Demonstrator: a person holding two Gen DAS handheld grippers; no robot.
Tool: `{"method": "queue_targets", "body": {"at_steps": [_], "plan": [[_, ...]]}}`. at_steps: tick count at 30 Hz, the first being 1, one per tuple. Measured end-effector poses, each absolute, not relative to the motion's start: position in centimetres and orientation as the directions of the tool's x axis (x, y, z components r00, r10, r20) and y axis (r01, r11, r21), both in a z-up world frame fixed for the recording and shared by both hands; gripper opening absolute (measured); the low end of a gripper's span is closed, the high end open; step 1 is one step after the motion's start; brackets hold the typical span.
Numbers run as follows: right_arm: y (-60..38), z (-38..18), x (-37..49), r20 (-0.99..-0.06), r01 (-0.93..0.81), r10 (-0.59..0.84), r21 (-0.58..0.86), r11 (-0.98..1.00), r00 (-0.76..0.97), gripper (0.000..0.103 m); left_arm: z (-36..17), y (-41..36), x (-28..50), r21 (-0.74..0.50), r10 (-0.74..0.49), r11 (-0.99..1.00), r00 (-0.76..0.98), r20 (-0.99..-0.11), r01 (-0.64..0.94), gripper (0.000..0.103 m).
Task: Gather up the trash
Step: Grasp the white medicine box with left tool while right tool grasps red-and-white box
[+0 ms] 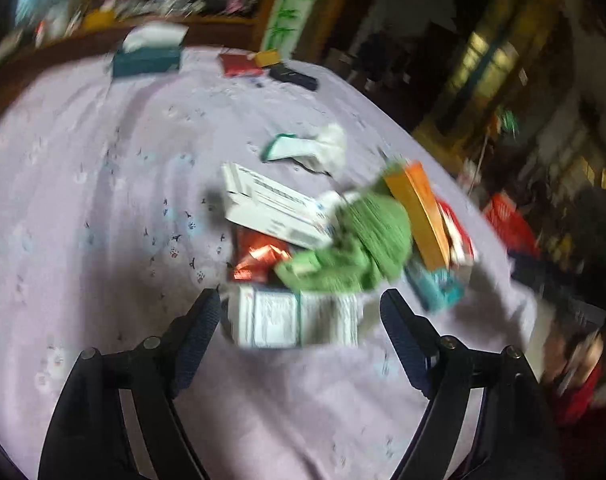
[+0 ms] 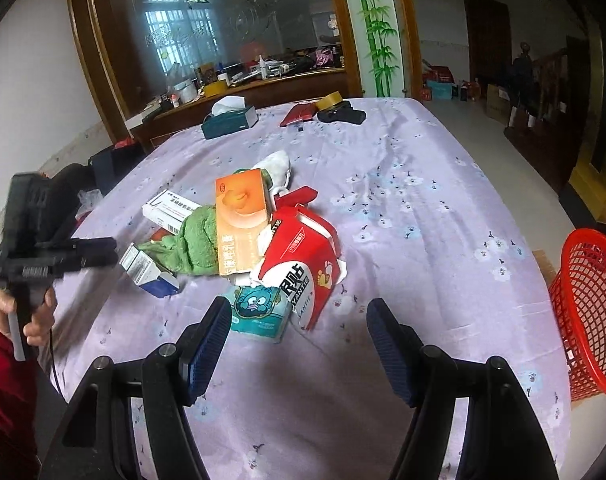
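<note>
Above the trash pile [image 2: 247, 236], left tongs [image 1: 301, 312] and right tongs [image 2: 299, 320] both wide apart, empty-jawed, touching nothing.

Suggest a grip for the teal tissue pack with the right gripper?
Probably pinch the teal pack across its short sides, coming from the near free end; the right gripper is open and lined up. Its far end sits under the red carton.

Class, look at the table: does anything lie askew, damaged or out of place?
Yes. The red carton in the middle of the table is torn open and tipped over, and the orange box leans tilted against it over a crumpled green cloth.
</note>
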State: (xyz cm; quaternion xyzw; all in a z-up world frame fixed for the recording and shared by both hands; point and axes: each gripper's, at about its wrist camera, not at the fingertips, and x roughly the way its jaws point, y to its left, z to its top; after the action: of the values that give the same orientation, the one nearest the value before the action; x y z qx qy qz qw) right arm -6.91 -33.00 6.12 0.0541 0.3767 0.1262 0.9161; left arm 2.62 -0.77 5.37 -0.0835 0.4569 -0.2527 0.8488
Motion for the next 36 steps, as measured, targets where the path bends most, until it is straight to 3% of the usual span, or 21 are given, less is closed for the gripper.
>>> {"method": "queue_targets", "body": {"at_steps": [6,15,19,26,32,36], "plan": [[-33.0,6.0,-6.9,-0.683,-0.182,0.268,0.198,0.963,0.679,0.075,4.1,-1.5,5.0,-0.475,-0.572,0.819,0.407,-0.712,0.322,0.080],[-33.4,5.4,-6.4,-0.689,-0.170,0.274,0.216,0.961,0.671,0.075,3.2,-4.0,2.9,-0.326,-0.496,0.841,0.375,-0.783,0.431,0.080],[-33.3,5.2,-6.5,-0.690,-0.173,0.275,0.215,0.961,0.669,0.075,3.4,-4.6,0.2,-0.310,-0.502,0.832,0.384,-0.775,0.461,0.081],[-33.5,5.4,-6.7,-0.691,-0.171,0.270,0.210,0.963,0.671,0.075,4.0,-7.0,-6.3,-0.243,-0.534,0.716,0.289,-0.794,0.655,0.081],[-34.1,5.6,-6.6,-0.684,-0.156,0.266,0.219,0.963,0.679,0.075,7.0,-5.9,-8.0,-0.165,-0.539,0.741,0.431,-0.724,0.651,0.081],[-33.7,5.4,-5.9,-0.685,-0.169,0.277,0.222,0.960,0.673,0.075,6.7,-7.8,-5.7,-0.099,-0.490,0.753,0.455,-0.744,0.650,0.081]]}}
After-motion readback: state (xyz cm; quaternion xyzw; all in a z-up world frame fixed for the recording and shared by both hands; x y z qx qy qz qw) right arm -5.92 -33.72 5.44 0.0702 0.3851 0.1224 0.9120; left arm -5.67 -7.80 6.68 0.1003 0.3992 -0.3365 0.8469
